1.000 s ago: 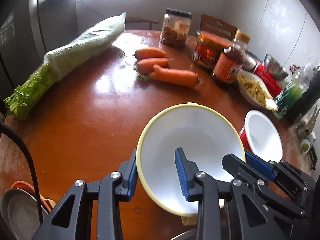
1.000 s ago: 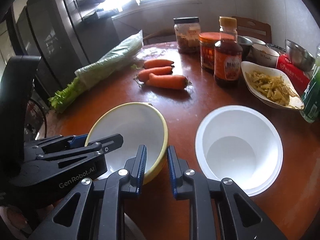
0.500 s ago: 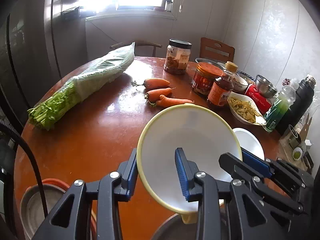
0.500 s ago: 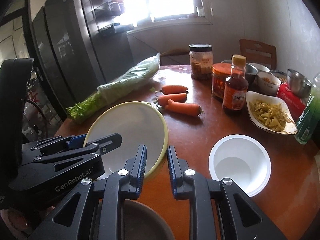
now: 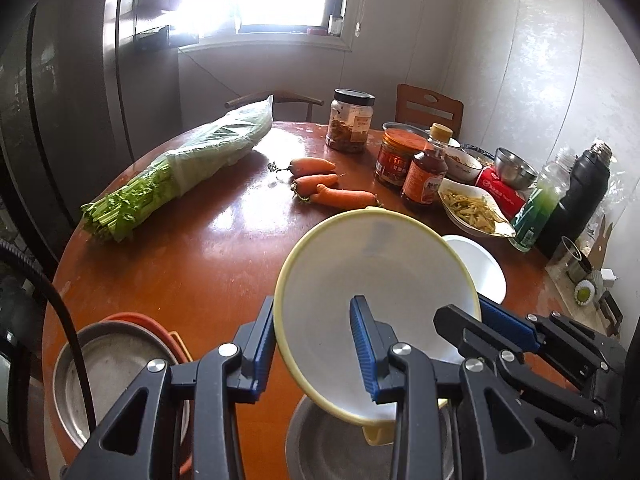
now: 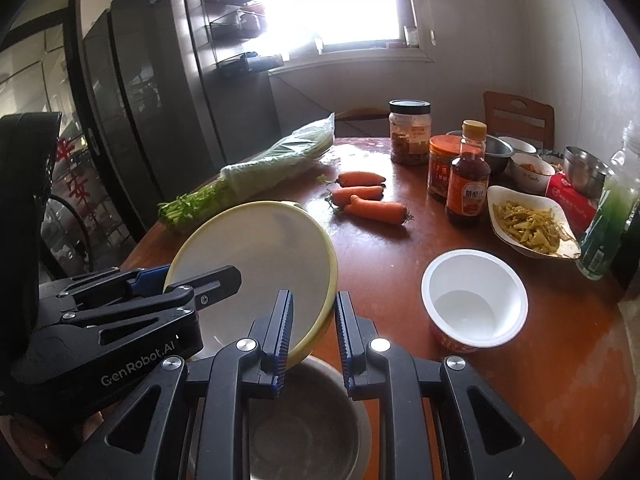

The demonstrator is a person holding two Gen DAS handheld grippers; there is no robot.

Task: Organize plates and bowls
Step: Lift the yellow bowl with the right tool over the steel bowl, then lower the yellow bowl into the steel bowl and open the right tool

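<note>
A yellow-rimmed white bowl (image 5: 380,280) is held tilted in the air between both grippers. My left gripper (image 5: 314,344) is shut on its near rim. My right gripper (image 6: 312,336) is shut on its other rim; the bowl also shows in the right wrist view (image 6: 256,264). Below the bowl sits a steel bowl (image 6: 308,432), also in the left wrist view (image 5: 332,448). A steel plate (image 5: 116,368) lies on an orange plate (image 5: 160,324) at the left front. A white paper bowl (image 6: 474,300) stands on the table at the right.
On the round brown table (image 5: 200,248) lie bagged celery (image 5: 180,168), three carrots (image 5: 324,184), jars and a sauce bottle (image 5: 426,168), a dish of pickles (image 5: 476,208), steel bowls and bottles (image 5: 540,208) at the far right. A fridge stands at the left.
Both grippers have lifted the yellow bowl up and pulled it back toward me. It now hangs over the steel bowl, and the stacked plates at the left have come into view.
</note>
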